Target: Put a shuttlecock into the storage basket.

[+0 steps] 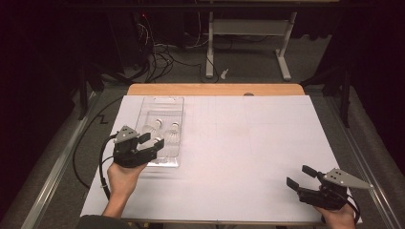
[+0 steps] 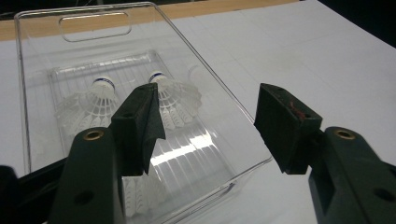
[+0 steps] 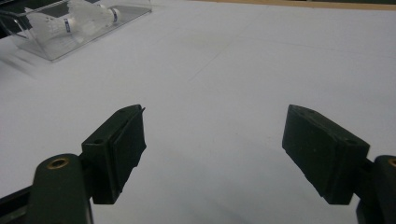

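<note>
Clear plastic is what the work turns on: a shallow, see-through rectangular tray (image 1: 177,102) with a cut-out handle at its far end lies flat on the white-covered table (image 1: 248,143). White feathered shuttlecocks lie on their sides in it, so the low walls keep them from rolling off.

Starting at the left, the left gripper (image 1: 151,141) hangs over the near end of that tray with its black jaws spread wide and nothing between the pads. It seems poised that way so that a shuttlecock can be taken from above. In the left gripper view, the shuttlecock with the blue-banded cork tip (image 2: 91,103) lies ahead of the jaws and to their left. A second shuttlecock (image 2: 175,98) lies just beyond the left jaw's tip, partly hidden behind it. Feathers of a third shuttlecock (image 2: 140,196) show low down, close under that same jaw. None of them touches a pad.

Further right, the middle of the table is bare sheet. At the near right corner the right gripper (image 1: 300,177) lies low over the table, jaws wide and empty, well apart from the tray. It is probably parked there to keep out of the way. From it, the tray sits far ahead and off to the left (image 3: 70,44).
</note>
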Available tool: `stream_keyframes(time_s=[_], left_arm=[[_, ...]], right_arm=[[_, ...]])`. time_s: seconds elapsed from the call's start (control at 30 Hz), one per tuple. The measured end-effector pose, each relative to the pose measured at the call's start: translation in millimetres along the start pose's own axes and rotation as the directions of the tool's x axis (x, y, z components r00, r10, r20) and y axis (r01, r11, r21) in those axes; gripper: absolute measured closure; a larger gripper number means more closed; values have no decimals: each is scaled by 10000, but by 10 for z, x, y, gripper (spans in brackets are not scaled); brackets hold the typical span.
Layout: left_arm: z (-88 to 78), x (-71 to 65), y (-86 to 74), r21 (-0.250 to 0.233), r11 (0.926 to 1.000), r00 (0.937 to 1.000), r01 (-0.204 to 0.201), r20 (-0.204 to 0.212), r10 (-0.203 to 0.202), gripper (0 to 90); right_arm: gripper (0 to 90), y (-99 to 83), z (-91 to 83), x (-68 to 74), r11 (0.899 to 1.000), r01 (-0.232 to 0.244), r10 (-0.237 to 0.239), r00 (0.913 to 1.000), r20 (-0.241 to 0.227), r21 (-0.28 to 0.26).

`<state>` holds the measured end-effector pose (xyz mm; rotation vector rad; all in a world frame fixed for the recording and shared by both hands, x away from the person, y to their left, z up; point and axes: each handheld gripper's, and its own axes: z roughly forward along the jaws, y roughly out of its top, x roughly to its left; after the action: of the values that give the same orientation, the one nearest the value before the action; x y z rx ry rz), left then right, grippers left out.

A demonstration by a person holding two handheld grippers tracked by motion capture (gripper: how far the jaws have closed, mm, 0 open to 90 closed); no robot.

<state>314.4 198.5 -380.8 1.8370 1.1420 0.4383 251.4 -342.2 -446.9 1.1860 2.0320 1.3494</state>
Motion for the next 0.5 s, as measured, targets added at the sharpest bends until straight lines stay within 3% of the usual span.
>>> stream_keyframes(time_s=[0.5], left_arm=[[-44,-77,-73,-187,9998,9999,-85,139,88,409]], right_arm=[[215,2,3,1,10000,46,-46,10000,10,-26]])
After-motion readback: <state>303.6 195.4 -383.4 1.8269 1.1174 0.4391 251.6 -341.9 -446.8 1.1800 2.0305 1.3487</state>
